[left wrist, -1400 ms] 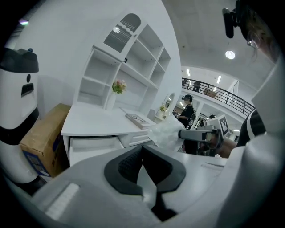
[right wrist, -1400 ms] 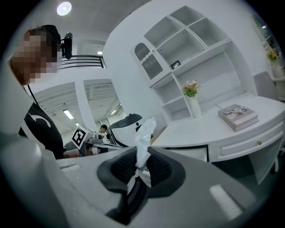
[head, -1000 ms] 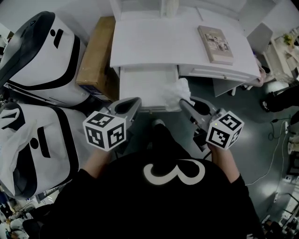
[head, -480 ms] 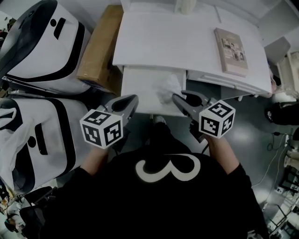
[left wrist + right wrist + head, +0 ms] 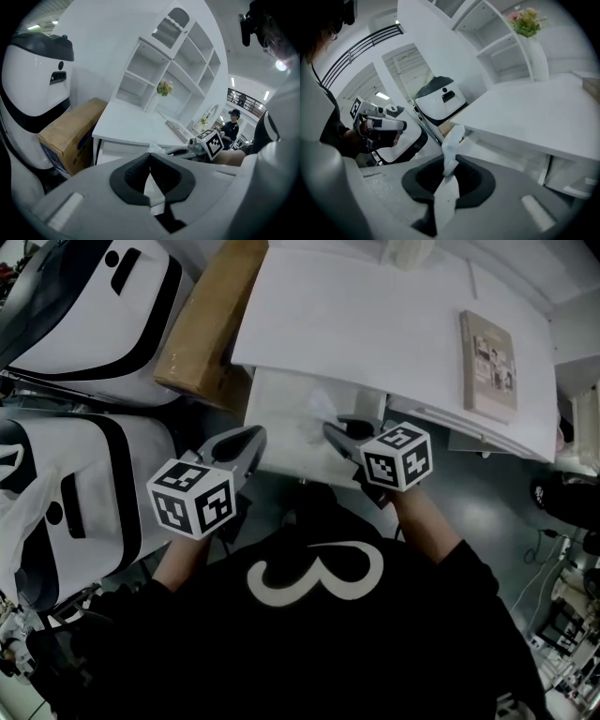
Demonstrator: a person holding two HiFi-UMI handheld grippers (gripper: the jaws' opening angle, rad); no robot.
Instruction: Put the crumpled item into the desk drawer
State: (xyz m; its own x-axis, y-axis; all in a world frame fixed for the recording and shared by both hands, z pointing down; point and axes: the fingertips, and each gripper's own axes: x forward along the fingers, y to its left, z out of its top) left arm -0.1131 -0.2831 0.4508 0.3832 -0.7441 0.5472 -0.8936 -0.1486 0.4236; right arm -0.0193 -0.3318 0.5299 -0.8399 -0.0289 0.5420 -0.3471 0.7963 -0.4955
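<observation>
I hold both grippers out in front of me, angled down toward the desk. My right gripper reaches over the open drawer, its jaws pinched tight on the crumpled item, a white wad sticking up past the tips. The wad hangs over the drawer's inside, toward its right half; I cannot tell whether it touches the bottom. My left gripper sits at the drawer's front left corner, its jaws closed together on nothing. A big white "3" shows on my black shirt. The cover print of the book on the desk and the cardboard box's label are too small to read.
</observation>
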